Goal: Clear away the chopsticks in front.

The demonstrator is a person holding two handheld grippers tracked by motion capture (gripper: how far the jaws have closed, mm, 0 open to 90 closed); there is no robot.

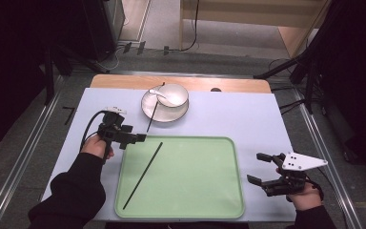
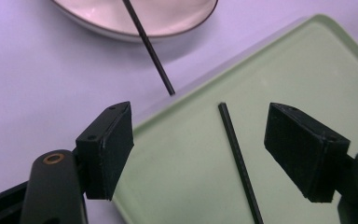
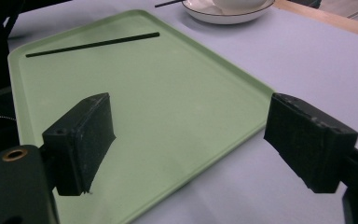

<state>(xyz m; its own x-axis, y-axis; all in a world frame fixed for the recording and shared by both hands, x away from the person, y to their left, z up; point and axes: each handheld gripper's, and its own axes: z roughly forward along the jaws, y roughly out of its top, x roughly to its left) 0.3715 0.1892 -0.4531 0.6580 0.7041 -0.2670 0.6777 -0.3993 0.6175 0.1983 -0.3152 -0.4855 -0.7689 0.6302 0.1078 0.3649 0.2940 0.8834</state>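
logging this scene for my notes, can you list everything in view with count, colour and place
tray: 1, light green, on the near middle of the table
chopsticks: 2, black; one lies slanted on the left part of the tray, the other leans on the plate's left rim with its near tip by the tray's far edge
plate: 1, white with a dark rim, beyond the tray
bowl: 1, white, on the plate
spoon: 1, white, in the bowl
table: 1, pale lilac top, wooden strip at the far edge
left gripper: 1, black, open, at the tray's far left corner
right gripper: 1, black with a grey plate on top, open, right of the tray
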